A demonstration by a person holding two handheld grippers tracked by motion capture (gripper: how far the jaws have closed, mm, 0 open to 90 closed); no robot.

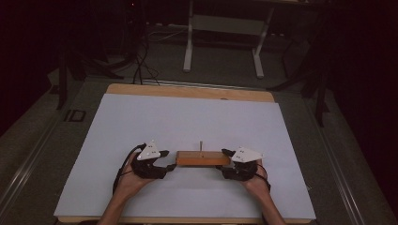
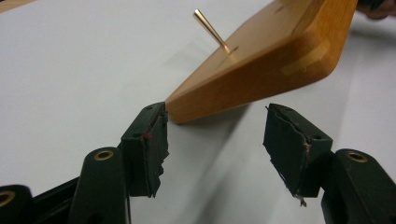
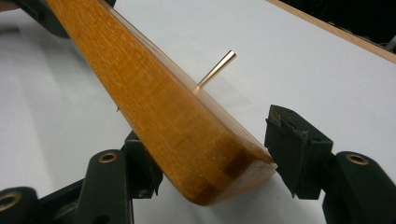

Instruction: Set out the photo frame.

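the wooden block (image 1: 202,158) sits near the front middle of the white bench (image 1: 187,122), a flat honey-coloured slab with rounded ends and a thin brass pin (image 1: 201,146) standing up from its top. the right gripper (image 3: 205,163) has its fingers around one end, looks like touching both sides, while the left gripper (image 2: 212,149) is wide open, holding nothing, just short of the other end. i'd guess both ends need an even squeeze, so push the left one on squarely before closing.

The room is dim beyond the white-covered surface (image 1: 141,122) (wood edge showing at the far side). A white-legged table frame (image 1: 224,37) stands on the grey floor (image 1: 225,77); dark cables (image 1: 141,65) trail at left.
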